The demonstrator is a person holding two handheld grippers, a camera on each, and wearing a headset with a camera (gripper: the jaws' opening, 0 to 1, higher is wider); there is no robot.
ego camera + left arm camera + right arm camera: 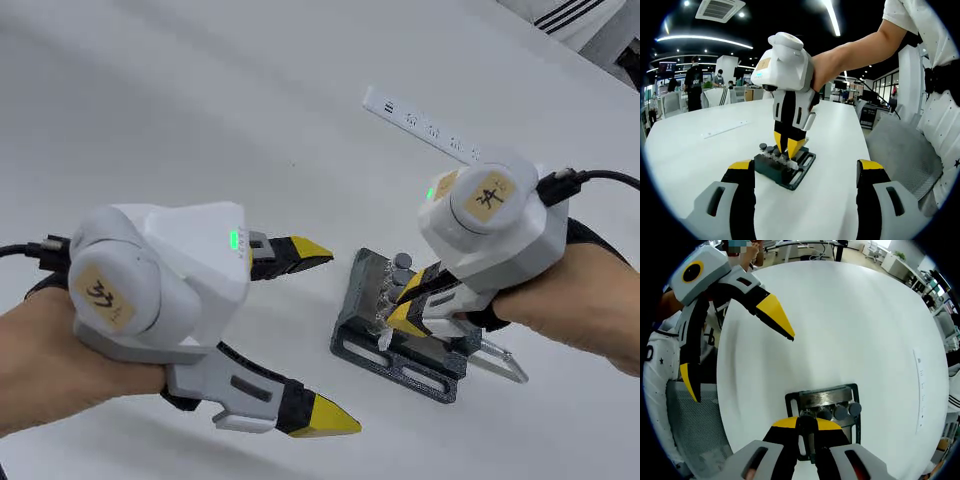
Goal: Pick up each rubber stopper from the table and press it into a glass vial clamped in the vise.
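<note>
in the vise (400, 365), on the white desk (200, 120), a row of glass vials (382, 298) stands upright, clamped side by side. three of them carry grey rubber stoppers (840, 412) seated in their mouths. in the right gripper view we see these three just to the right of the tong tips.

the right tongs (807, 432) point down onto the row at the next vial along, with the yellow tips right at the vial tops. the jaws are drawn close, with a narrow gap between them. something dark sits in that gap, but we cannot tell whether it is a stopper being gripped or the vise behind. in the left gripper view the tips look to be touching the vial; we are not certain. a metal handle (500, 362) sticks out of the vise on the side toward the right hand (575, 300), low over the desk.

the left tongs (335, 338) hang to the left of the vise, apart from it, jaws spread wide and holding nothing. in the left gripper view the vise sits between and beyond the two yellow tips. a green light (233, 239) is lit on the left unit's housing. a black cable (600, 178) runs from the back of the right unit.

farther out on the desk, well apart from the vise, a narrow white strip (420, 125) with printed marks lies flat. beyond the desk edge, the left gripper view shows an open office with ceiling lights (832, 20) and people (692, 82) standing in the distance.
</note>
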